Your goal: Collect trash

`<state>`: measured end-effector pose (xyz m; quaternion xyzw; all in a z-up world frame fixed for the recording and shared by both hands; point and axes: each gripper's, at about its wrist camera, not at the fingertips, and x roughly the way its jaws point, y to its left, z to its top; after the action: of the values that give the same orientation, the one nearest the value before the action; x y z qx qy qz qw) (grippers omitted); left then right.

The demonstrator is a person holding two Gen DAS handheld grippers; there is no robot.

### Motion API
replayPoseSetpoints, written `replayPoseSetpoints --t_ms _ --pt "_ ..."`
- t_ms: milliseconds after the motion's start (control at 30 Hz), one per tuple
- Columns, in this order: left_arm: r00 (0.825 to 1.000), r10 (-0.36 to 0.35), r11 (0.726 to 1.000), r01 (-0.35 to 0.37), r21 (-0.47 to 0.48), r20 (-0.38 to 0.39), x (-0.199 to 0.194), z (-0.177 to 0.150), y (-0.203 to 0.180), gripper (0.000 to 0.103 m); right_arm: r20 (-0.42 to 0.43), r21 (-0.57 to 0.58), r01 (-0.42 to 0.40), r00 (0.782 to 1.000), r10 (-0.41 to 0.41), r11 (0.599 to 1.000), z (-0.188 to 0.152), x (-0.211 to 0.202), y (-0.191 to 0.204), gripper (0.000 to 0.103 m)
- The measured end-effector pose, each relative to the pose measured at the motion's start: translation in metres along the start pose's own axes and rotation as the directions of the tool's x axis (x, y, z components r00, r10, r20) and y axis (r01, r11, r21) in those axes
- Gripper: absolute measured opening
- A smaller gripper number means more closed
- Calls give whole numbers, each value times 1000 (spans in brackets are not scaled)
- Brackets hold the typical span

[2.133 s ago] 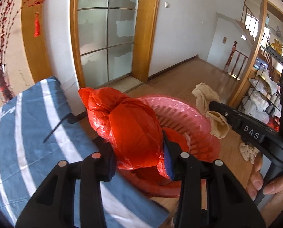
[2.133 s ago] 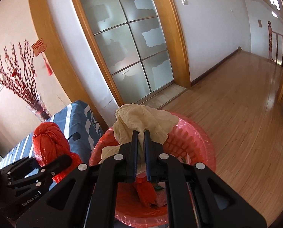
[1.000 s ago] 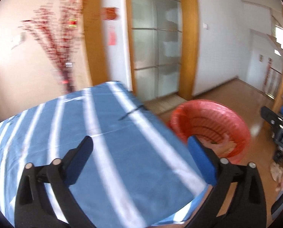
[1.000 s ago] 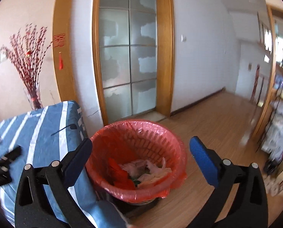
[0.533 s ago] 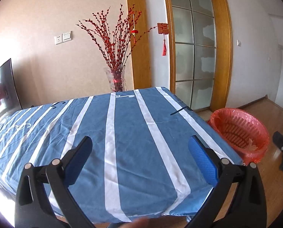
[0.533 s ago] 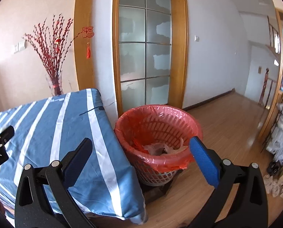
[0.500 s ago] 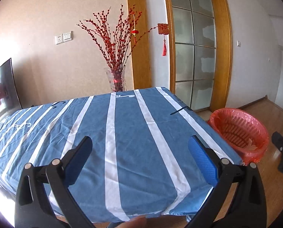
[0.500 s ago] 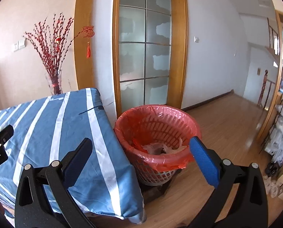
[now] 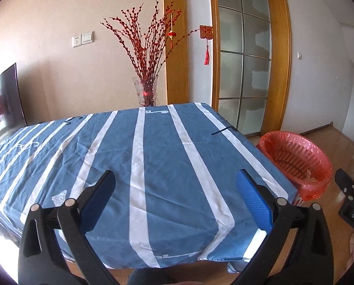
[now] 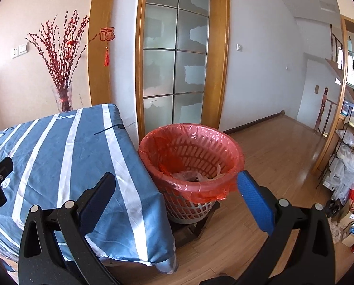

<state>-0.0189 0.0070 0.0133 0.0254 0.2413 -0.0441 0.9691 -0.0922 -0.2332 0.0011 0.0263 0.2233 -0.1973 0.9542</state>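
A lattice waste basket lined with a red plastic bag [image 10: 191,159] stands on the floor just right of the table; red and pale crumpled trash [image 10: 188,174] lies inside it. The basket also shows at the right of the left wrist view [image 9: 295,159]. My left gripper [image 9: 175,194] is open and empty, held over the near edge of the table with the blue, white-striped cloth [image 9: 153,154]. My right gripper [image 10: 177,196] is open and empty, in front of the basket and above the table's corner [image 10: 129,190].
A glass vase of red branches [image 9: 148,71] stands behind the table. A frosted glass door in a wooden frame [image 10: 177,66] is behind the basket. Shelves with bags and boxes [image 10: 348,166] fill the far right. A dark screen [image 9: 10,95] stands at far left.
Both grippers let go of their trash over the basket, opened wide and pulled back and up. In the last half second the views hardly shift.
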Motion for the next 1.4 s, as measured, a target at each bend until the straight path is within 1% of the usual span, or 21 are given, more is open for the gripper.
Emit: replayPoseSetpoints --t_ms 233,700,1400 --pt "1000 -14 1000 14 -15 -27 2 -5 -3 99 -22 11 4 1000 -3 1000 -5 4 -4 101" --pt "1000 -5 1000 5 -31 -22 1 -4 -3 99 -33 6 -22 999 22 1000 -8 5 0 101" --pt "1000 -7 1000 7 -28 0 -3 -3 -4 99 -35 5 -22 999 22 1000 -8 5 1 101"
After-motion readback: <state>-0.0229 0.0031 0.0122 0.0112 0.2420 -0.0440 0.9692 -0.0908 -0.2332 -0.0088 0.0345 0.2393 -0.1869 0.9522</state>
